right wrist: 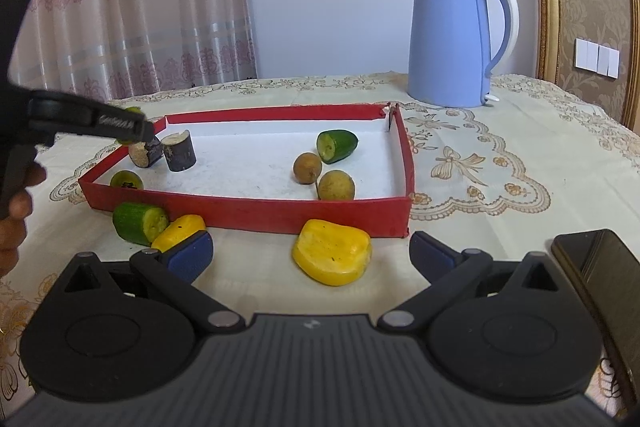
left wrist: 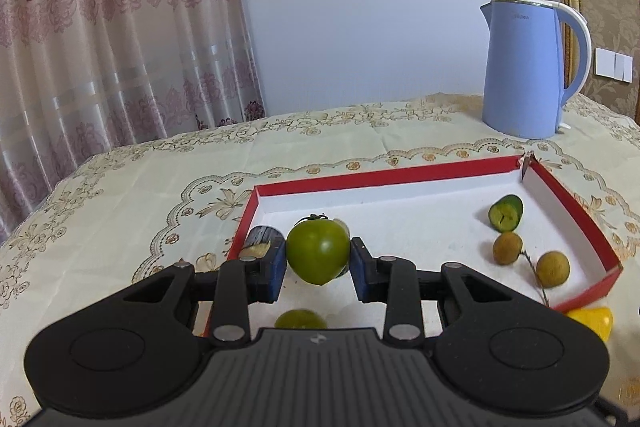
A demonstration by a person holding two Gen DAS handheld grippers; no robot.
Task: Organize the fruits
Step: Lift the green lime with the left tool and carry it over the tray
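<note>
My left gripper [left wrist: 318, 259] is shut on a green tomato [left wrist: 318, 251], held above the near left part of the red tray [left wrist: 384, 177]. Under it lies a second green tomato [left wrist: 300, 319], and a dark sugarcane piece [left wrist: 262, 237] shows behind the left finger. A cut cucumber [left wrist: 506, 213] and two brown longans [left wrist: 508, 247] lie at the tray's right. My right gripper [right wrist: 312, 255] stands open in front of the tray [right wrist: 256, 209]. A yellow pepper piece [right wrist: 332, 253] lies between its fingers, untouched. The left gripper [right wrist: 132, 129] reaches over the tray's left corner.
A second yellow piece [right wrist: 178, 227] and a cucumber chunk [right wrist: 138, 223] lie on the cloth outside the tray's front wall. A blue kettle [right wrist: 460, 39] stands at the back right. A dark phone [right wrist: 600, 267] lies at the right. A hand [right wrist: 16, 207] holds the left gripper.
</note>
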